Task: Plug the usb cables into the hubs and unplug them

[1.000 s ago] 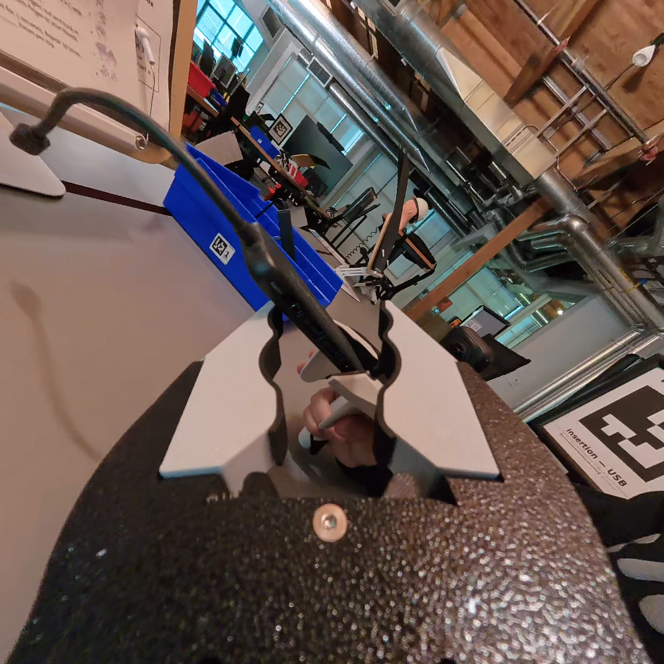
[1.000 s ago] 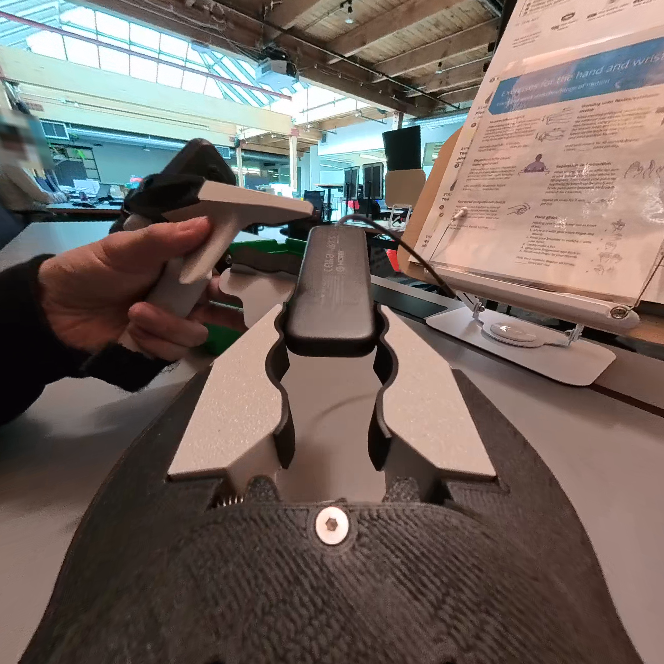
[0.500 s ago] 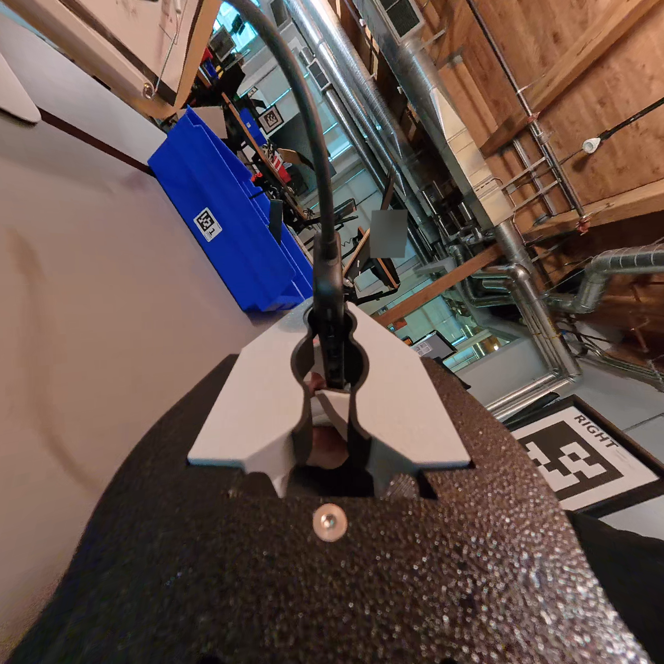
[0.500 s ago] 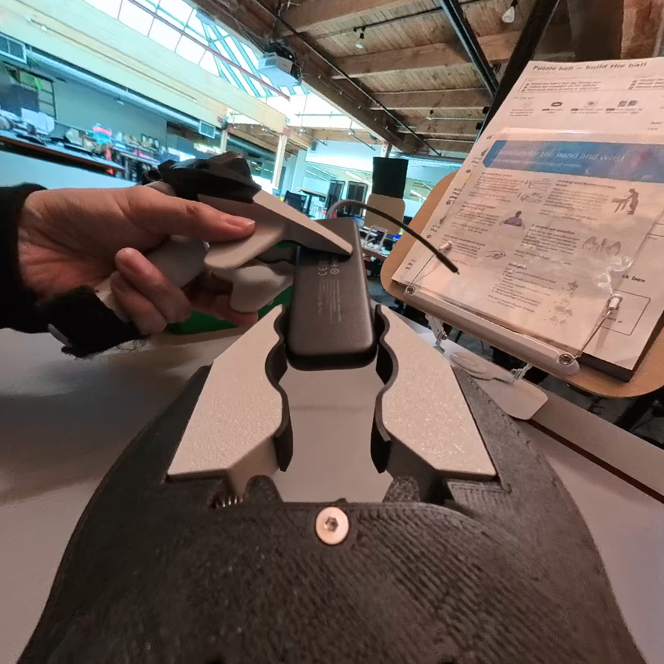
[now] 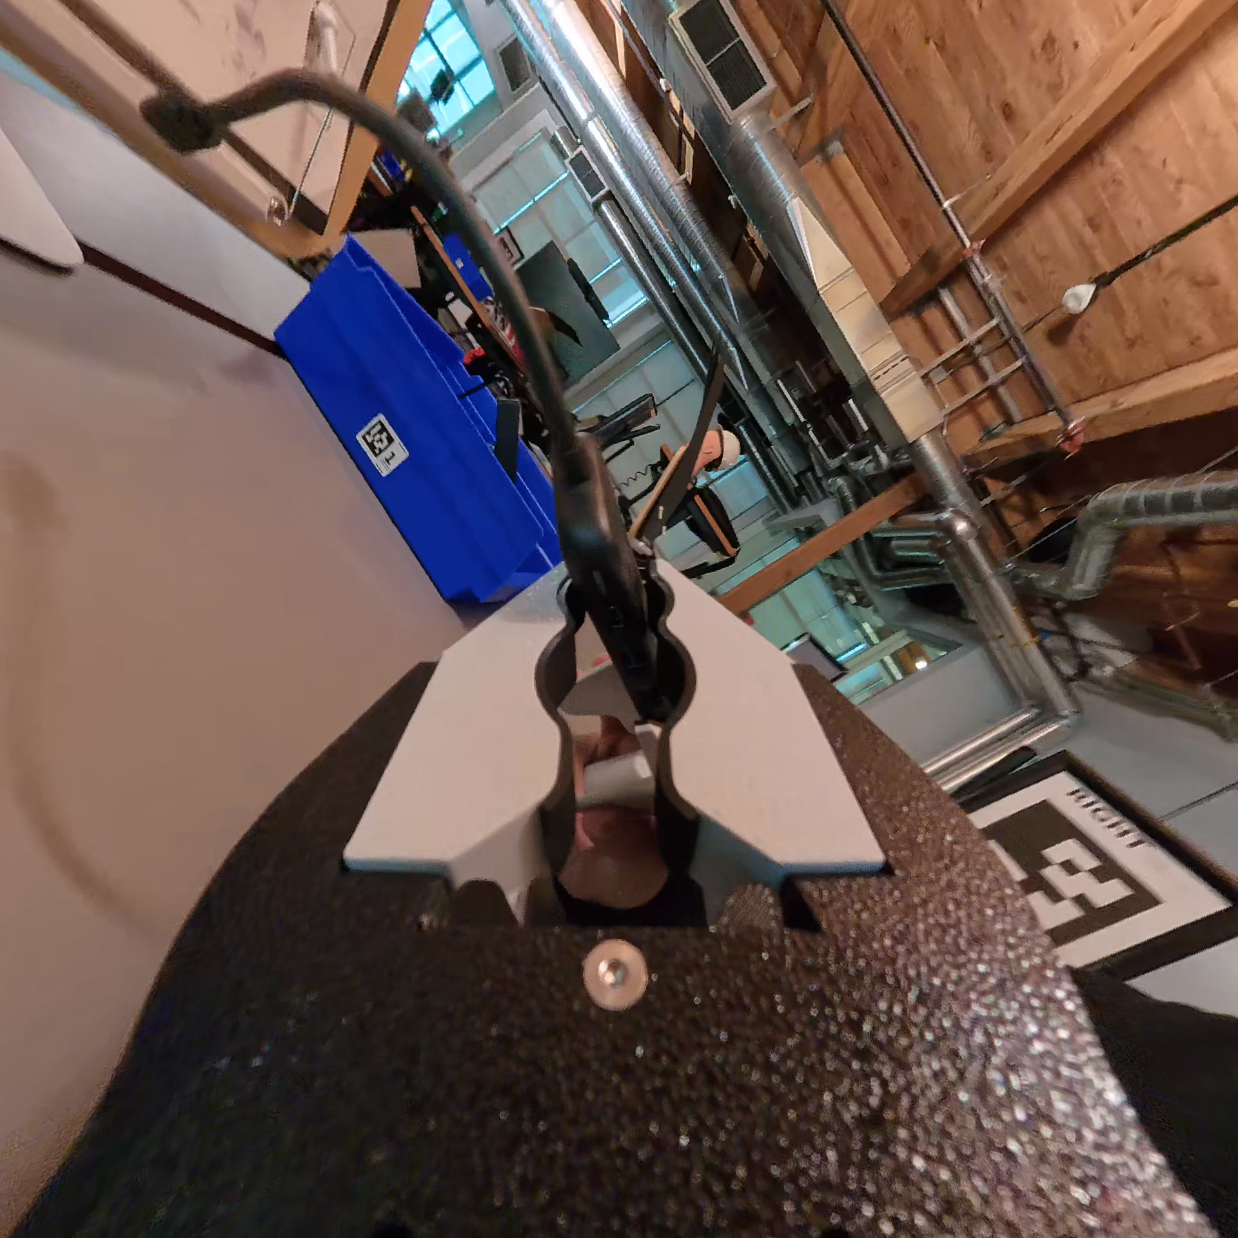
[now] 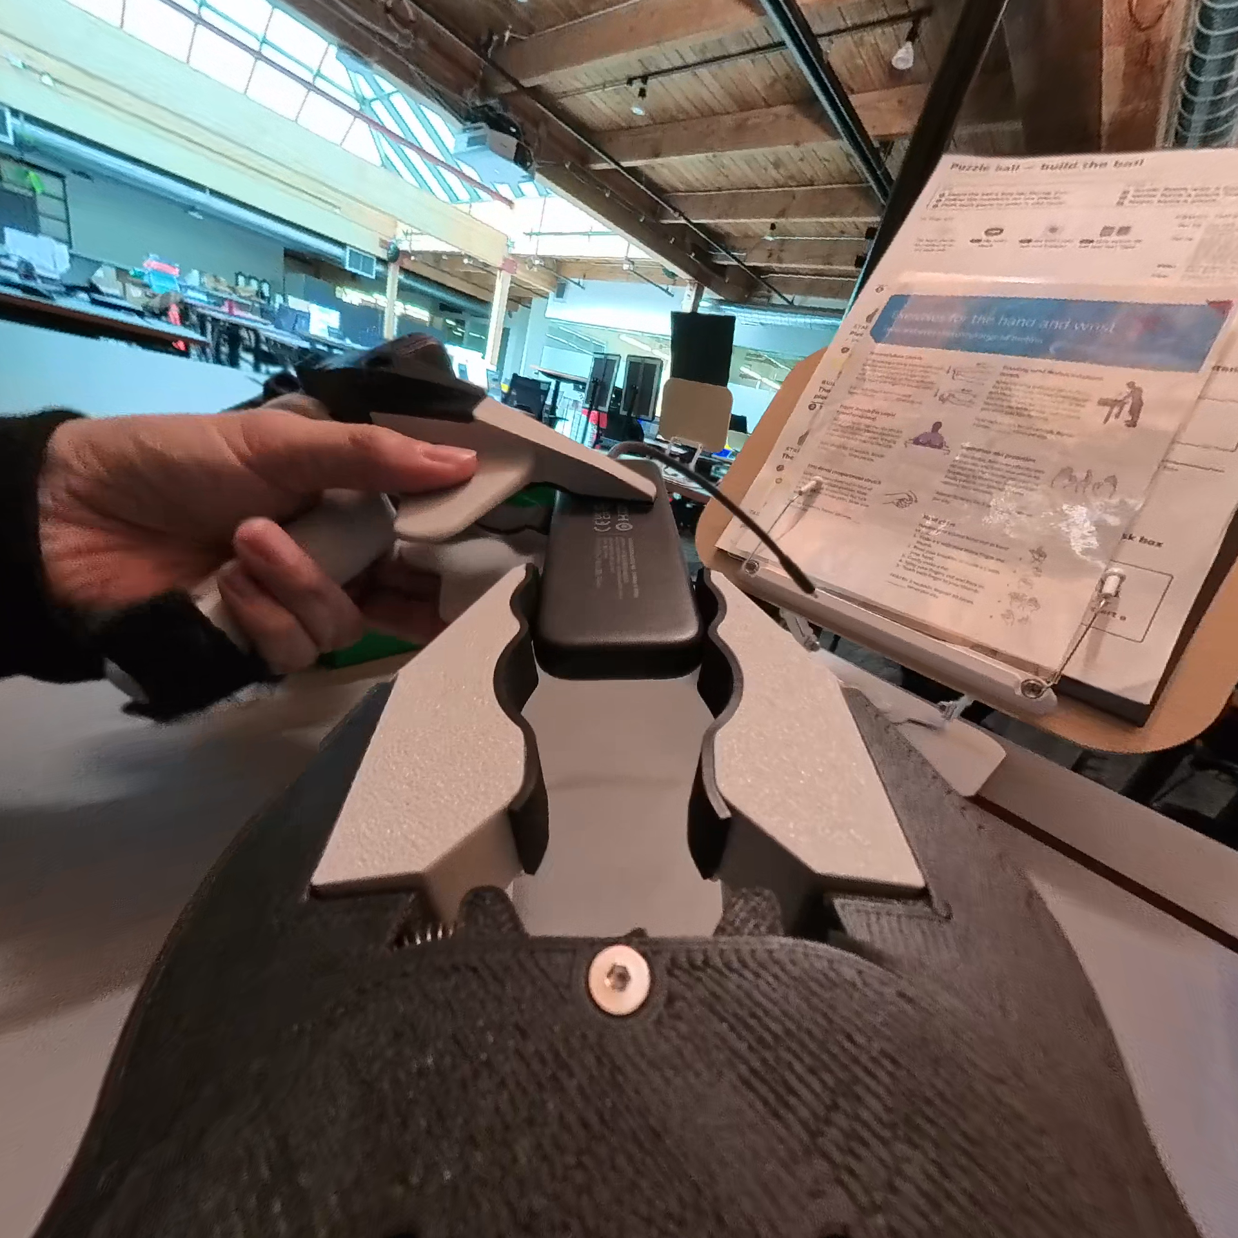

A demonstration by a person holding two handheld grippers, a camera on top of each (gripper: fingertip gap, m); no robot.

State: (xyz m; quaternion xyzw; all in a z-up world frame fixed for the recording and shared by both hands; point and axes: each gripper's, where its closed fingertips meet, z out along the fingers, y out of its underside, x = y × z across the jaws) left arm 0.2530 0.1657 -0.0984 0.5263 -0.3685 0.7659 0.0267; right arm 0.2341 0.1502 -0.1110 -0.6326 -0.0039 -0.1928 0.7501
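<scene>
A flat black USB hub (image 6: 616,576) is held in the air between both grippers. My right gripper (image 6: 616,606) is shut on the hub's near end, gripping its narrow sides. My left gripper (image 5: 613,593) is shut on the same hub (image 5: 603,556), which is seen edge-on and pinched across its flat faces. In the right wrist view the left gripper's grey fingers (image 6: 536,455) reach in from the left, held by a hand (image 6: 201,509). The hub's short black cable (image 5: 469,254) curves up to a free plug (image 5: 174,120); it also shows in the right wrist view (image 6: 743,529).
A document stand with printed sheets (image 6: 1005,469) stands close at the right on the pale table (image 6: 134,837). A blue bin (image 5: 402,429) sits at the table's far edge. A green object (image 6: 365,653) lies behind the hand. A black-and-white marker card (image 5: 1072,864) is on the right gripper.
My left gripper was wide open around the hub and has shut on it. Both grippers and the hub have tilted, and the cable has swung to the left.
</scene>
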